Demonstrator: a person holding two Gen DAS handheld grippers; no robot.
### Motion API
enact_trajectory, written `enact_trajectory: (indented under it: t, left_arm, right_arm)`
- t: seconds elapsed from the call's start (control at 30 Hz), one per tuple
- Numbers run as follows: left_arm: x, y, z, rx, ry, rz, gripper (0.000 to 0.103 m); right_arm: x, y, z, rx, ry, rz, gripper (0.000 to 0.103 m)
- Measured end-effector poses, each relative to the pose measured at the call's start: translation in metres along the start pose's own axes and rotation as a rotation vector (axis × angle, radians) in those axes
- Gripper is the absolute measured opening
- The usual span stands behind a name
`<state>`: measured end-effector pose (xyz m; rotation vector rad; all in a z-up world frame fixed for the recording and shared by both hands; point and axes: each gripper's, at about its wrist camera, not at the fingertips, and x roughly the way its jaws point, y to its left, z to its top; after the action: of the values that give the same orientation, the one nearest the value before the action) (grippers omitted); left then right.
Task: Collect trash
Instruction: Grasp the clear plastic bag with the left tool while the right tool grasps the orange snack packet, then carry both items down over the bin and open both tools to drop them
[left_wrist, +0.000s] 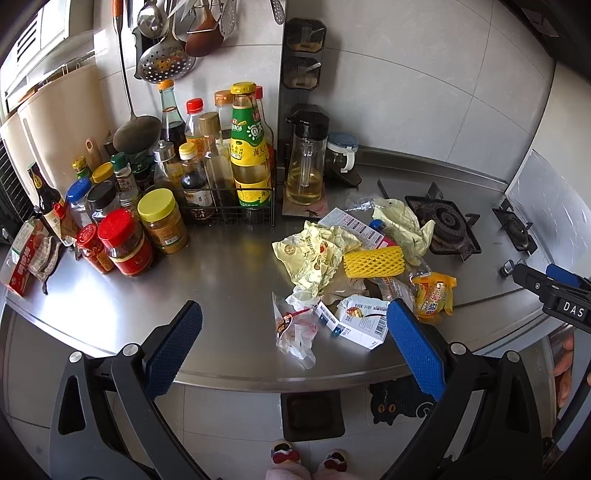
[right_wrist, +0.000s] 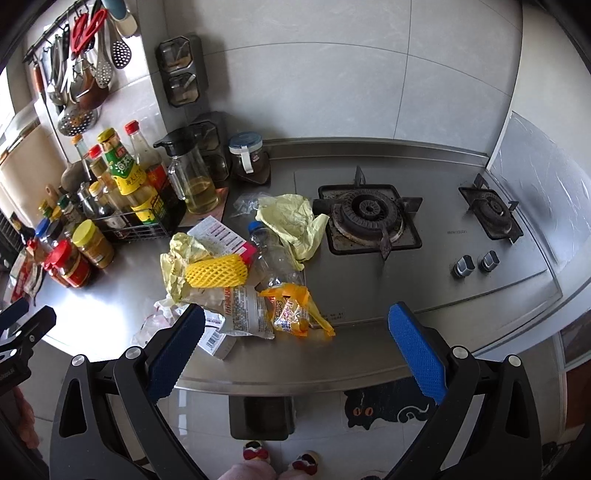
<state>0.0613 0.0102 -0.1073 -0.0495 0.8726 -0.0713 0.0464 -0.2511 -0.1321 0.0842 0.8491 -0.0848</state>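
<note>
Stainless steel desk (left_wrist: 229, 266) fills the kitchen scene, grey tiled wall behind, a crowd of sauce bottles and jars (left_wrist: 162, 192) packed at the far left. Trash sits heaped mid-desk, just left of the gas burner (right_wrist: 365, 218): a yellow foam net sleeve (right_wrist: 216, 271) on top of crumpled pale-yellow wrappers (left_wrist: 314, 258), a clear plastic bottle (right_wrist: 273, 258) with a blue cap lying beneath, an orange snack packet (right_wrist: 295, 314) at the near edge, a torn white carton (left_wrist: 354, 317) and a clear plastic bag (left_wrist: 295, 332) closest to the desk's front lip.

Left gripper (left_wrist: 291, 343) hangs over the near edge, jaws spread wide, gripping nothing, the carton and bag showing between its blue pads. Right gripper (right_wrist: 295, 347) is level with it to the right, jaws also wide apart and empty, the orange packet just ahead. Below the desk edge, a dark bin (right_wrist: 262, 417) stands on the floor beside a black cat mat (right_wrist: 388, 406), with slippered feet (right_wrist: 280, 458) at the bottom.
</note>
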Motion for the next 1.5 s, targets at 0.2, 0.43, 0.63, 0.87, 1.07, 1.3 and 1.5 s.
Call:
enact_trajectory:
  t: [0.2,0.43,0.63,0.87,1.07,1.3,1.5]
  left_arm:
    - [0.056,0.009,-0.024,0.012,0.036,-0.056,0.091]
    - [0.121,0.017,-0.055,0.023,0.109,-0.068,0.072]
    - [0.149,0.018,-0.064,0.039,0.127,-0.078,0.063]
    - [0.175,0.018,-0.072,0.035,0.174,-0.099,0.051]
    - [0.18,0.017,-0.075,0.042,0.184,-0.125,0.009]
    - [0.149,0.007,-0.07,0.055,0.134,-0.156,0.001]
    - [0.105,-0.009,-0.08,0.058,0.083,-0.154,0.001]
  right_arm:
    - [0.051,-0.015,-0.019,0.019,-0.012,0.044,0.099]
    - [0.11,-0.014,-0.036,-0.006,0.034,0.058,0.082]
    - [0.141,-0.008,-0.033,-0.016,0.059,0.059,0.072]
    - [0.17,-0.007,-0.038,-0.011,0.099,0.082,0.054]
    - [0.176,0.0,-0.046,-0.049,0.119,0.096,0.003]
    - [0.139,-0.005,-0.046,-0.049,0.056,0.133,0.002]
    - [0.091,-0.017,-0.056,-0.053,-0.003,0.155,0.002]
